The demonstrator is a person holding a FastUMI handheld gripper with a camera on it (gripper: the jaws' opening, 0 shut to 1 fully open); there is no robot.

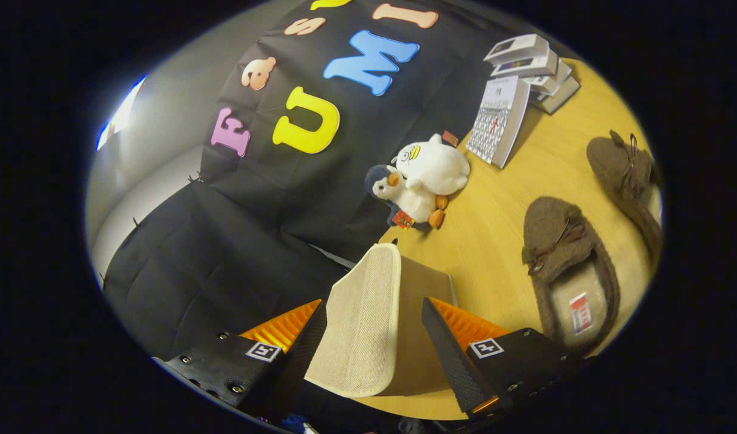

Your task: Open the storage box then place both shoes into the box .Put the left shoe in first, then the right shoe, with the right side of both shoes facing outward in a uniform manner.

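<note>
Between my fingers stands the storage box's lid (359, 319), a beige woven flap with cream edging, lifted on edge with its tan side facing right. My gripper (374, 304) is shut on it, one orange-backed finger on each face. Two brown fuzzy slippers with bows lie on the wooden table (495, 205) to the right of the fingers. The nearer slipper (570, 277) shows its pale insole with a red label. The farther slipper (625, 172) lies beyond it. The lid and my fingers hide the rest of the box.
Two plush toys (426, 181), white and dark blue, sit just beyond the lid against the black cloth wall. Farther back on the table a book (500, 120) leans against a stack of small white boxes (534, 69).
</note>
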